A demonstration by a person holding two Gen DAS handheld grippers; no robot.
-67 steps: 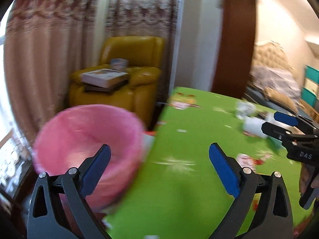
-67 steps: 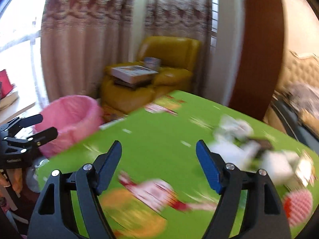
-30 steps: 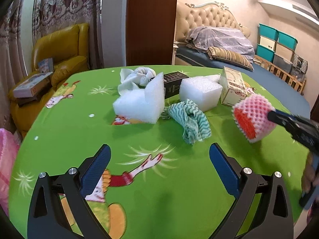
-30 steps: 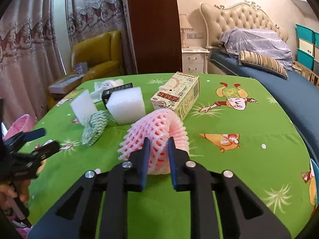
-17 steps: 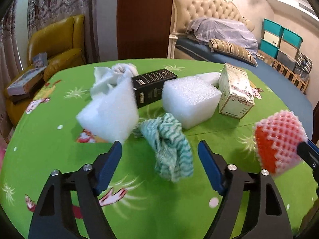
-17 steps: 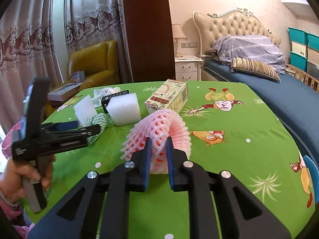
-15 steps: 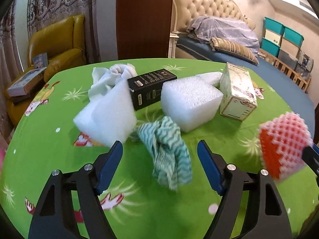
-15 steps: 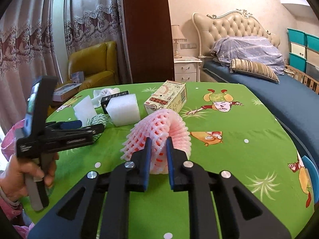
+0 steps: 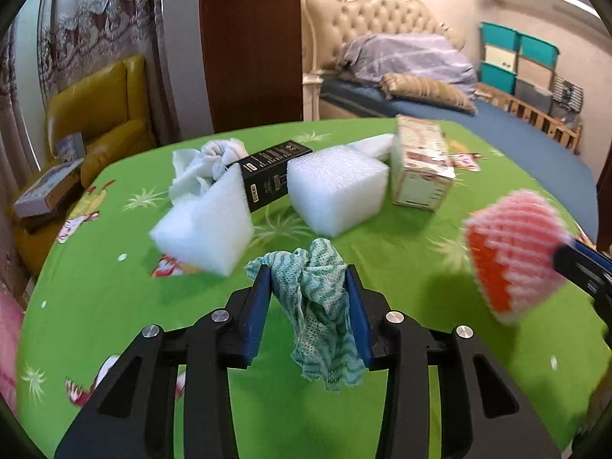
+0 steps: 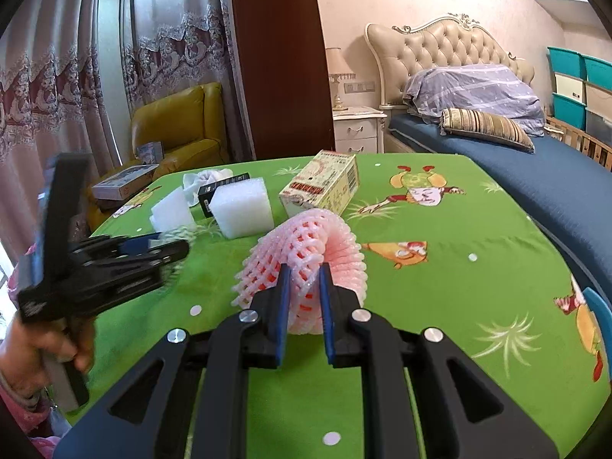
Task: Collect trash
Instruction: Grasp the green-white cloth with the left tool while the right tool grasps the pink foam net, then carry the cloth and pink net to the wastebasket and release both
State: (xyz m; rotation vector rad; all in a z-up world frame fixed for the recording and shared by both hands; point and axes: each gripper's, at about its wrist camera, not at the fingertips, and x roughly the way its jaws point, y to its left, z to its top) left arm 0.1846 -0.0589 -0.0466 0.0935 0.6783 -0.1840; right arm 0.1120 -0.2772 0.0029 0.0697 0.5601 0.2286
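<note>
My left gripper is shut on a crumpled green-and-white cloth and holds it above the green tablecloth. My right gripper is shut on a pink foam fruit net, which also shows at the right of the left wrist view. The left gripper shows at the left of the right wrist view. On the table lie two white foam blocks, a black box, a cream carton and a white rag.
A yellow armchair with boxes stands behind the table's far left. A bed runs along the right. A pink bin edge shows at the far left. A brown door panel stands behind the table.
My left gripper moved in over the green cloth, closed on it and lifted it. The right gripper keeps holding the pink foam net, almost still.
</note>
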